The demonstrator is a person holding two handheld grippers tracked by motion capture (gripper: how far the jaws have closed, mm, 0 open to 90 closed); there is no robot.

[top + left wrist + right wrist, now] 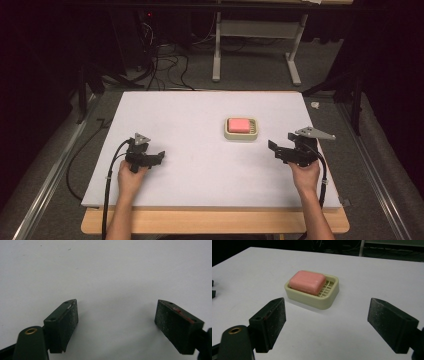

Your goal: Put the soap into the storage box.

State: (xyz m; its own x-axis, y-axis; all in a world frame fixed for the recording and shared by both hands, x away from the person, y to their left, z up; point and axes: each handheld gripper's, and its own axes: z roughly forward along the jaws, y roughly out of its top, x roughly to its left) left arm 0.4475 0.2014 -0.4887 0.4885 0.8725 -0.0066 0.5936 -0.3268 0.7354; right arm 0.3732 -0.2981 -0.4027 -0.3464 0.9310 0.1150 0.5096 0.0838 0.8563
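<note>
A pink bar of soap (239,124) (307,281) lies in a cream soap dish (227,132) (312,299) with a slatted bottom, right of the white board's middle. My right gripper (272,147) (327,322) is held at the board's right side, open, its jaws pointing toward the dish and a short way from it. My left gripper (160,156) (116,325) rests low at the board's left front, open, with bare white surface between its jaws.
The white board (200,165) lies on a wooden table (215,221). Beyond the far edge are carpet, cables (165,60) and the legs of a grey stand (216,55). Dark metal rails run along both sides.
</note>
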